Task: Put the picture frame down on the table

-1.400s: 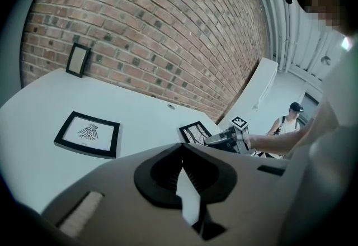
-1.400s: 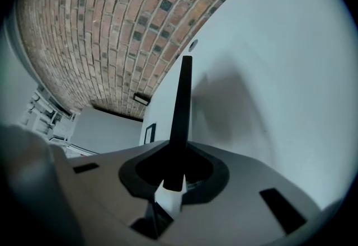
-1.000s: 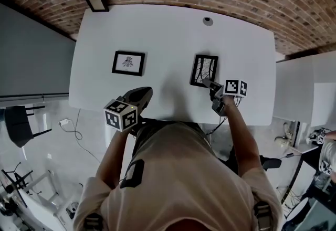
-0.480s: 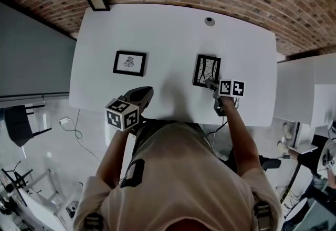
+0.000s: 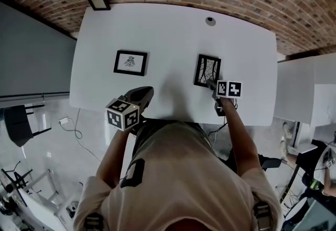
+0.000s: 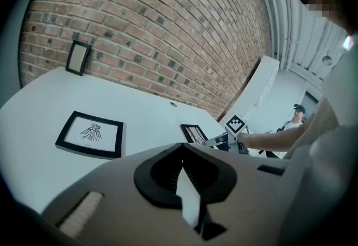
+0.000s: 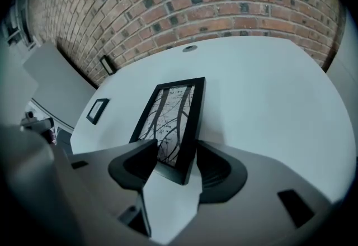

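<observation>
A black picture frame (image 5: 207,70) with a branch print rests on the white table (image 5: 168,35), right of the middle. My right gripper (image 5: 212,84) is at its near end. In the right gripper view the frame (image 7: 173,116) runs away from me, and my right gripper (image 7: 176,152) is shut on its near corner, with a jaw against each side. My left gripper (image 5: 142,94) hovers at the table's front edge. It is shut and holds nothing (image 6: 182,155).
A second black frame (image 5: 130,62) with a small drawing lies flat on the left half of the table. A small dark frame (image 5: 97,0) stands at the back left corner by the brick wall. A round cable port (image 5: 210,21) sits near the back edge.
My right gripper and the frame have crept a little farther onto the table, away from me. The left gripper has stayed put.
</observation>
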The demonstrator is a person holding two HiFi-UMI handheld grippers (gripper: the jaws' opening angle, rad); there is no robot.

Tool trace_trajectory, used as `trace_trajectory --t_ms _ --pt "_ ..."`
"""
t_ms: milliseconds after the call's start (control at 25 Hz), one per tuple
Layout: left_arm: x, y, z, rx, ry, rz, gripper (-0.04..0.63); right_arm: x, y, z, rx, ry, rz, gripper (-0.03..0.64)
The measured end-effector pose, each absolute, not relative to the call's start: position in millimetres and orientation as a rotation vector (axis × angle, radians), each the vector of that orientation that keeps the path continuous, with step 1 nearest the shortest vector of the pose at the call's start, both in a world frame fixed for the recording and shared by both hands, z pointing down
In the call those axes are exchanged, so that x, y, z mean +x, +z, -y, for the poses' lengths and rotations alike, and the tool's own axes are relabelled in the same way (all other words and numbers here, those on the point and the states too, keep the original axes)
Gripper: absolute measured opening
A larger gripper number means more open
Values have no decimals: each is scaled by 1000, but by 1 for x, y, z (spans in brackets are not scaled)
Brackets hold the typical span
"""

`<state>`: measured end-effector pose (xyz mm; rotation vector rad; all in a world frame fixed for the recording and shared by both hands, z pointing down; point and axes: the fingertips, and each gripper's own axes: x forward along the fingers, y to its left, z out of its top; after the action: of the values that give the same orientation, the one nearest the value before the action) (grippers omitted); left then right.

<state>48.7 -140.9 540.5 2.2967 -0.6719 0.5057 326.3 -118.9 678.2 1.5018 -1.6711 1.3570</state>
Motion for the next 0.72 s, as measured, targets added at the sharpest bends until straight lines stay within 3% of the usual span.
trace_trajectory --t_ms 720 --pt "42 539 139 2298 495 685 5 323 676 118 1530 1256 1664 210"
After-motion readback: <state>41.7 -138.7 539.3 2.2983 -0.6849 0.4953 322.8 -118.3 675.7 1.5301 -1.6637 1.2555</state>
